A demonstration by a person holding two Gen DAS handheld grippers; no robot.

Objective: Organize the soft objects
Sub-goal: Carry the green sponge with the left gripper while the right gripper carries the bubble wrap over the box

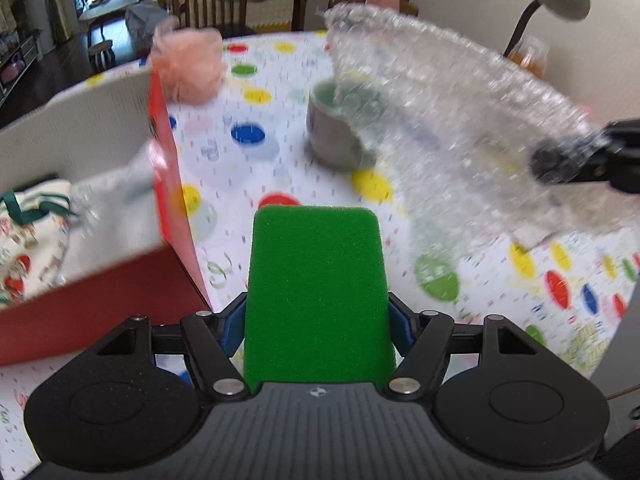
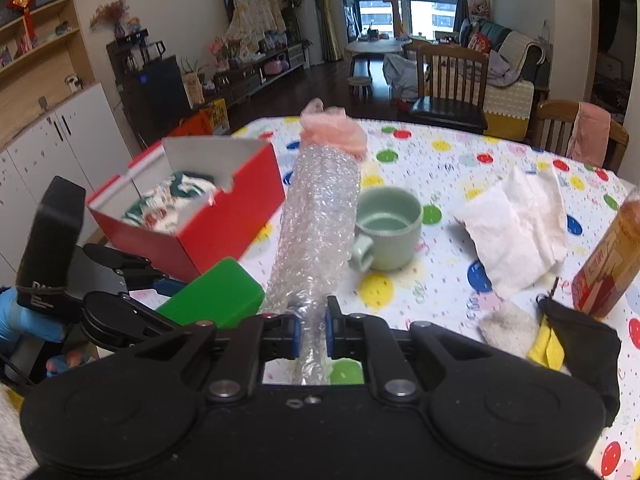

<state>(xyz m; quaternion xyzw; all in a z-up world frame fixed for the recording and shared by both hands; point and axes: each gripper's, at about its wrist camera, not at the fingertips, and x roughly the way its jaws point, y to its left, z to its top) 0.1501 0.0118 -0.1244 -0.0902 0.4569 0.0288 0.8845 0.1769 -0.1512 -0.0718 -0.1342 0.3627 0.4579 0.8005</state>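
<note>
My left gripper [image 1: 317, 312] is shut on a green sponge [image 1: 318, 292], held above the table beside the red box [image 1: 100, 300]; the sponge also shows in the right wrist view [image 2: 212, 294]. My right gripper [image 2: 313, 336] is shut on a sheet of bubble wrap [image 2: 316, 224] that sticks up and forward; in the left wrist view it [image 1: 452, 104] hangs blurred over the table. The red box [image 2: 216, 216] holds a printed cloth bag [image 2: 172, 200]. A pink mesh puff [image 2: 336, 132] lies beyond the wrap, also seen behind the box in the left wrist view [image 1: 190, 66].
A pale green mug [image 2: 386, 232] stands mid-table on the dotted tablecloth [image 2: 448, 160]. White crumpled tissue [image 2: 516, 224], a grey fuzzy cloth [image 2: 506, 326], a black and yellow pouch [image 2: 576, 344] and an orange drink bottle [image 2: 608, 264] lie to the right. Chairs stand at the far edge.
</note>
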